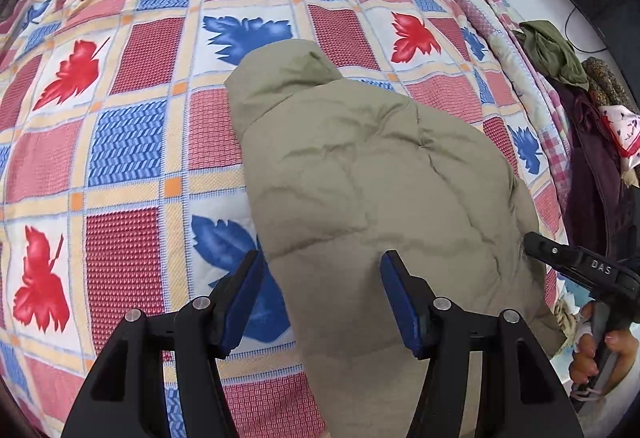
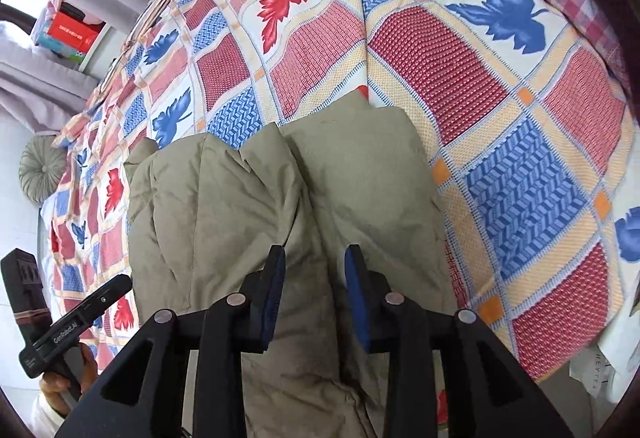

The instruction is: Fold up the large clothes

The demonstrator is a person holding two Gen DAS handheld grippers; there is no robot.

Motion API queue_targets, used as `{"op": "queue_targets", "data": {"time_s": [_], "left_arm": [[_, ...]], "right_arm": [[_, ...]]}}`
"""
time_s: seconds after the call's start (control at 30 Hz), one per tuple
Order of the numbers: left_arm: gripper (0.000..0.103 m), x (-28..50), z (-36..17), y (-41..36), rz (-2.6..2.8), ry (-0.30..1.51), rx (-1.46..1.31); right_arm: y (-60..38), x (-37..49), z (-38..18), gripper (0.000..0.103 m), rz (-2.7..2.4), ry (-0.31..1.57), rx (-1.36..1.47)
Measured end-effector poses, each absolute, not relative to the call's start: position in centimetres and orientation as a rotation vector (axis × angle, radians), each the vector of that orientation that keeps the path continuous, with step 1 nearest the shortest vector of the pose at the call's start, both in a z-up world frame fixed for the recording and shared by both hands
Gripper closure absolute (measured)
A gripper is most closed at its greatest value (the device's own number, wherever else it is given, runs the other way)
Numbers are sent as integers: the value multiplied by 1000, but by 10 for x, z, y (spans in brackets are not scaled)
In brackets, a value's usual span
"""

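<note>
Bed (image 1: 120, 158) w/ leaf-print quilt fills both views. Coat (image 1: 380, 178) (puffy, khaki, already bundled) lies on it near the edge, long axis running away from me, straight ahead of both tools. My left hand-held gripper (image 1: 320, 302) is spread wide over its left edge; right hand-held gripper (image 2: 314, 294) is spread narrower over its middle, gripping nothing. Right looks nearer the bulk. Only the left view shows the clothes pile (image 1: 580, 98); only the right view shows the round cushion (image 2: 42, 170).
</note>
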State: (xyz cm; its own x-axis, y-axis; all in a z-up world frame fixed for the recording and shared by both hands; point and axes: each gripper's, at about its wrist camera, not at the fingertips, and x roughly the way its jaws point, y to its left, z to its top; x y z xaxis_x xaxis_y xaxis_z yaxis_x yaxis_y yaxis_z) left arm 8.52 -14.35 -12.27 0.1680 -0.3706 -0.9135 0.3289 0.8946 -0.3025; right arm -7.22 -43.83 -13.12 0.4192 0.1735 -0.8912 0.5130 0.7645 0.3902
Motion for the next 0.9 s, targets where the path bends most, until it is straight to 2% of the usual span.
{"op": "queue_targets", "data": {"time_s": [0.1,0.13,0.17,0.2,0.4,0.57,0.6,0.77,0.83,0.9], "left_arm": [[41,83,-125,-139,-483,1328,-50],[34,82,-125,-137,-478,1330,-50],[22,82,-126,-136,-472,1330,-48],[1,81,-125,-135,-460,1325,-47],[0,81,-126,-134,-430,1319,-28],[1,84,-134,-133,-419,1346,-39],[1,85,-135,-133,-421,1352,-42],[1,86,-142,-135,-411,1360,-41],[0,86,-145,-135,-411,1364,-46],[0,87,-147,-135,-422,1373,-63]], "right_arm": [[-436,-75,-124,63,-232,1148,681],[-435,-75,-123,61,-230,1149,675],[-435,-75,-122,61,-230,1152,667],[-434,-74,-122,60,-229,1154,661],[-434,-69,-124,57,-222,1166,652],[-438,-67,-115,32,-227,1136,604],[-441,-68,-113,23,-226,1128,600],[-465,-72,-123,17,-227,1132,646],[-475,-75,-130,5,-226,1131,695],[-484,-82,-135,0,-230,1109,742]]}}
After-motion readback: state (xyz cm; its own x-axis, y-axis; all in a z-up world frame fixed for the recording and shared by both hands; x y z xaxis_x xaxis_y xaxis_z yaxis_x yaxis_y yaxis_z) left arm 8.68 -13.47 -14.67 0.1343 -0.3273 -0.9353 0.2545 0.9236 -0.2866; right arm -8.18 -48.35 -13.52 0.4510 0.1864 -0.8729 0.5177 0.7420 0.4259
